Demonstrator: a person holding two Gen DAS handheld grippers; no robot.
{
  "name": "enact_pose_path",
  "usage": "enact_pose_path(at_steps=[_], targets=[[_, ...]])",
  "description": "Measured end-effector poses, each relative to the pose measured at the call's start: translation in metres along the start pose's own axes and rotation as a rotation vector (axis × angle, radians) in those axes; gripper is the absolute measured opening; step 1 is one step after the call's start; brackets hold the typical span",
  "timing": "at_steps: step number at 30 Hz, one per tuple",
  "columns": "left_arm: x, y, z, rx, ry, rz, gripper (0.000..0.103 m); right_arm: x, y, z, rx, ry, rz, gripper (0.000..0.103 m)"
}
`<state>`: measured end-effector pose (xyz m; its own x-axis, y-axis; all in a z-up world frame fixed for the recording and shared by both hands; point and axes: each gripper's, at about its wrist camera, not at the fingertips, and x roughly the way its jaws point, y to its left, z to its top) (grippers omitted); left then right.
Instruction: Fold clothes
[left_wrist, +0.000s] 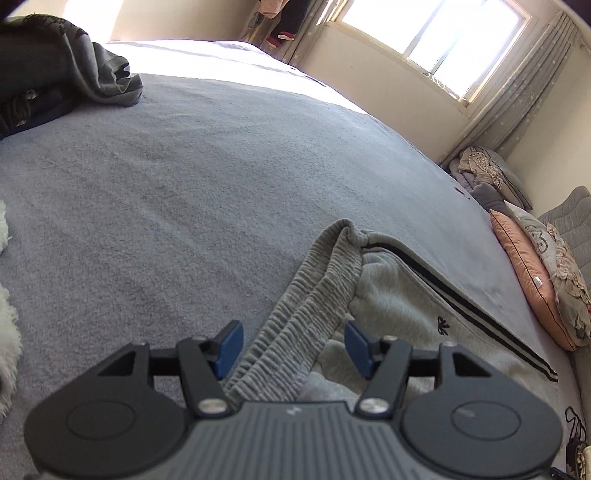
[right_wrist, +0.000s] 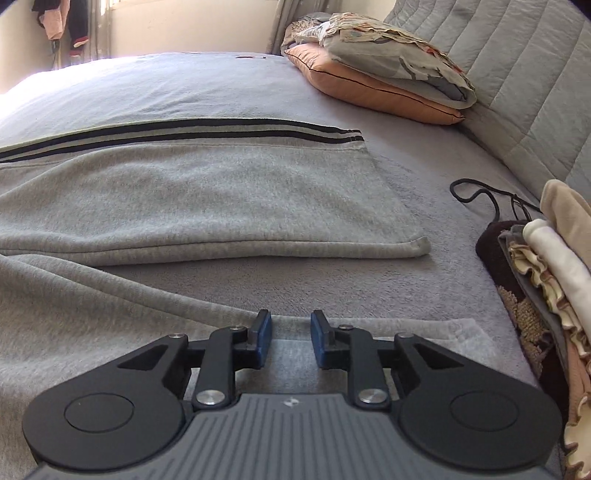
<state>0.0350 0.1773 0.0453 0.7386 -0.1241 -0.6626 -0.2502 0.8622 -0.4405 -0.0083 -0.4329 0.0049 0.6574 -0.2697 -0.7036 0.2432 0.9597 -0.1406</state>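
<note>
Sweatpants (right_wrist: 207, 192) laid flat on bed (left_wrist: 184, 184), waistband (left_wrist: 295, 325) sat loose between wide-open left gripper (left_wrist: 293, 349), right gripper (right_wrist: 291, 339) barely parted over leg hem and gripping nothing, so probably best grabbed both ends square before folding over.
</note>
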Motion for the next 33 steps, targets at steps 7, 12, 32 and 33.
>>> enact_pose_path(at_steps=[7,12,32,33], targets=[[0.005,0.001,-0.008,0.006,0.061,0.014,0.074,-0.021,0.011,-0.005,-0.046,-0.067,0.017,0.037],[-0.007,0.006,-0.013,-0.049,0.066,-0.023,0.078,-0.051,-0.007,-0.009,0.114,-0.140,0.105,0.040],[-0.031,0.024,-0.073,-0.214,0.169,-0.104,0.079,-0.159,-0.109,-0.146,1.045,-0.164,0.055,0.053],[-0.027,0.023,-0.076,-0.220,0.174,-0.110,0.079,-0.160,-0.110,-0.159,1.120,-0.139,0.062,0.054]])
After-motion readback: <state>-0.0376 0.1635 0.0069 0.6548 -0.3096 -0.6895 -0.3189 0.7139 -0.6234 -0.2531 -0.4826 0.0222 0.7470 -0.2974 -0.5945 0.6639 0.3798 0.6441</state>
